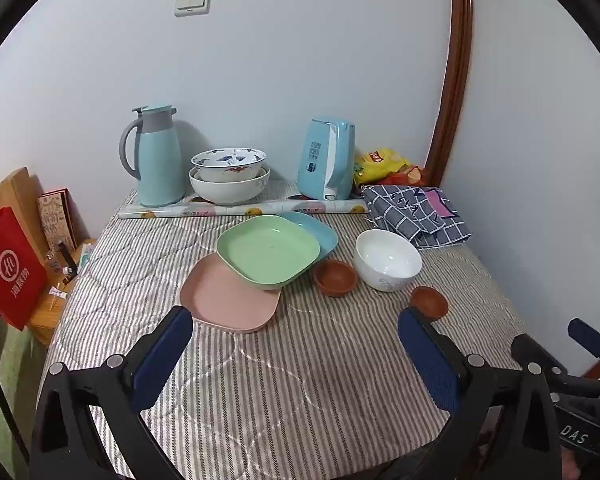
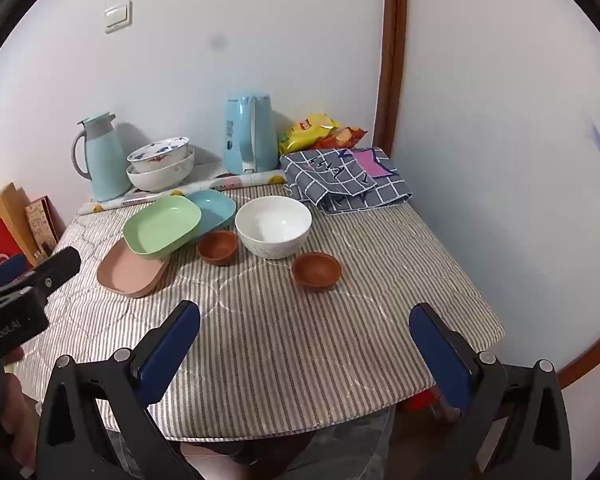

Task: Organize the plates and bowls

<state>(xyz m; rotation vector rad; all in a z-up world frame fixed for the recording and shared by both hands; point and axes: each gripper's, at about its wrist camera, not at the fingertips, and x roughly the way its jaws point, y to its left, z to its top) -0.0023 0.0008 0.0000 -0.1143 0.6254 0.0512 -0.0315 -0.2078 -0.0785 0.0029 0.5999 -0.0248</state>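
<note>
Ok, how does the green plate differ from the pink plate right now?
The green plate lies tilted, propped on the others; the pink plate lies flat on the striped cloth. The green plate is fully visible, while the pink plate's far corner is covered by it. The pink plate sits nearer the camera. Both are empty rounded-square plates.

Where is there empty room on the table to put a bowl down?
The near half of the striped cloth is bare, from the pink plate and brown bowl to the front edge. It is crowded further back: green plate, blue plate, white bowl, second brown bowl, checked cloth.
</note>
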